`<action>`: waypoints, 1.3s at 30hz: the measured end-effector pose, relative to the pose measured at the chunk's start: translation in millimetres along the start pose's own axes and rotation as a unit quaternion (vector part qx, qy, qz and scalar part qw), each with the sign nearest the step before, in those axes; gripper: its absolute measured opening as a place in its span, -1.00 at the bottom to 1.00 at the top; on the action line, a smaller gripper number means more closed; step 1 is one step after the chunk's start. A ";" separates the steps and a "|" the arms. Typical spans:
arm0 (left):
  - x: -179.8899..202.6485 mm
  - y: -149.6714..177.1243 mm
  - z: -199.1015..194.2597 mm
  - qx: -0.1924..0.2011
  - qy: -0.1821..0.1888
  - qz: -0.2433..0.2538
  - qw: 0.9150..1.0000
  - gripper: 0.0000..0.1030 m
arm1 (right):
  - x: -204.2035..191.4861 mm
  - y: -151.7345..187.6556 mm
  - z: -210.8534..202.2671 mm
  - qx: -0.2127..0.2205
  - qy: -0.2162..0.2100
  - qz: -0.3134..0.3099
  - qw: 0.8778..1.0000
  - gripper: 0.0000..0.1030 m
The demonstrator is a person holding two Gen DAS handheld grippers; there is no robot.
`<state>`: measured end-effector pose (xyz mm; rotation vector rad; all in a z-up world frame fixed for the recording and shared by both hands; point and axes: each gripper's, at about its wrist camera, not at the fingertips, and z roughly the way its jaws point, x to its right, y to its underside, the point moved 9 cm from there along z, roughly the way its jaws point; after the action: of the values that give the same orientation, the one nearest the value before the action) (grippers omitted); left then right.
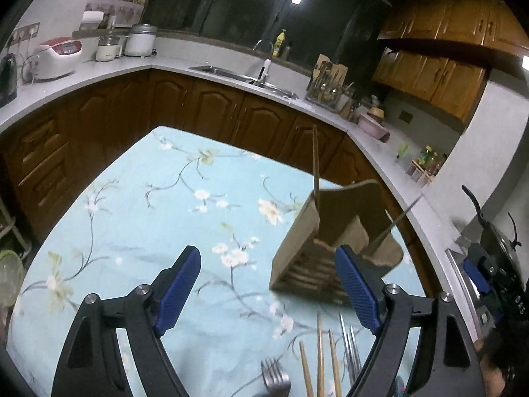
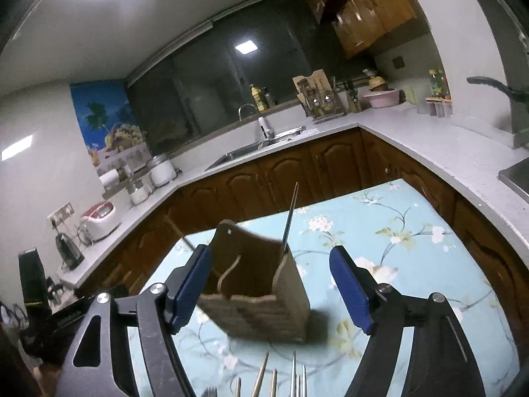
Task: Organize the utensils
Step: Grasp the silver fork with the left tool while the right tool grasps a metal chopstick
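sorting: the loose utensils lie at the near edge of the light blue floral tablecloth, well short of the holder.
holder: the brown wooden compartmented utensil holder stands on the cloth between the right gripper's fingers in the right wrist view, and right of centre in the left wrist view; one wooden chopstick and one thin metal utensil handle already stand in it.
loose pieces: the pale wooden chopsticks lie just beside the steel forks, with another steel fork head to their left.
left gripper: jaws spread wide, holding nothing, hovering above the cloth.
right gripper: jaws spread wide, empty, either side of the holder without clearly touching it.
handling: chopsticks are likely light, stiff and prone to roll; forks are likely heavier, smooth and slippery on the pads.
hold: pinching each mid-shaft, across its narrow width, seems best.
risk: the holder looks light, so a careless drop may tip it.
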<state>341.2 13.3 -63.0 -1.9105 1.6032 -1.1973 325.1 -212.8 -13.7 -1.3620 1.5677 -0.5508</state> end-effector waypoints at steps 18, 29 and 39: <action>-3.6 55.0 -70.6 -0.053 -0.001 0.007 0.999 0.62 | -5.7 60.1 -57.8 -0.043 0.010 -0.035 0.998 0.56; -6.5 80.5 -72.2 -0.099 -0.011 0.003 0.995 0.61 | 14.2 105.7 -62.3 -0.089 0.026 -0.018 0.996 0.56; 0.0 98.2 -46.1 -0.143 -0.019 0.017 0.989 0.61 | 16.4 126.4 -45.5 -0.122 0.021 -0.012 0.992 0.56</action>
<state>244.5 -3.7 -109.2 -2.0524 1.8624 -0.9534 223.8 -204.1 -103.1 -1.5608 1.6974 -0.4133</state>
